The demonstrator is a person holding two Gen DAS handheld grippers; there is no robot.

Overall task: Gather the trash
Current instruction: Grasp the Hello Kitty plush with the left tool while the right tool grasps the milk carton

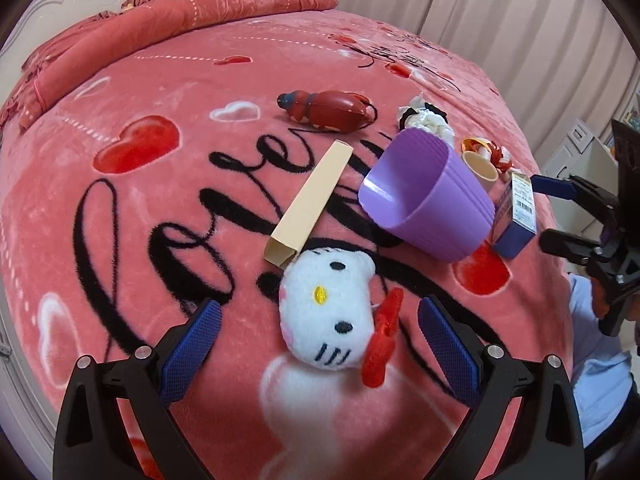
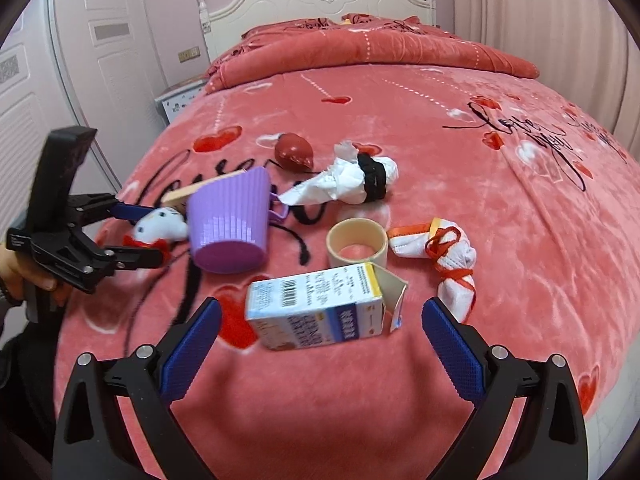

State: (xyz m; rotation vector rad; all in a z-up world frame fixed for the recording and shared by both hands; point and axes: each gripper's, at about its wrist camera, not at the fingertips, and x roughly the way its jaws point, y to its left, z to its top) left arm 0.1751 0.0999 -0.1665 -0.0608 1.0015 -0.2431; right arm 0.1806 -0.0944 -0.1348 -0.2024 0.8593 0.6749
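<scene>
A purple plastic bin (image 1: 424,204) (image 2: 230,220) lies on its side on the pink bedspread. My left gripper (image 1: 320,336) (image 2: 136,234) is open around a white cat plush with a red bow (image 1: 328,316) (image 2: 160,226). My right gripper (image 2: 322,340) (image 1: 548,212) is open, straddling a blue and white carton (image 2: 320,312) (image 1: 516,216) with a torn end. Beside the bin lie a beige cardboard tube (image 1: 310,196), a tape roll (image 2: 357,244) (image 1: 482,164), a white wad with a black band (image 2: 352,180) (image 1: 428,118), and a white wad tied with red ribbon (image 2: 448,256).
A dark red toy (image 1: 332,110) (image 2: 294,152) rests farther up the bed (image 2: 460,200). A folded red quilt (image 2: 376,46) and a white headboard (image 2: 316,0) stand at the far end. Curtains (image 1: 500,12) hang beyond the bed, and a white door (image 2: 108,40) is at the left.
</scene>
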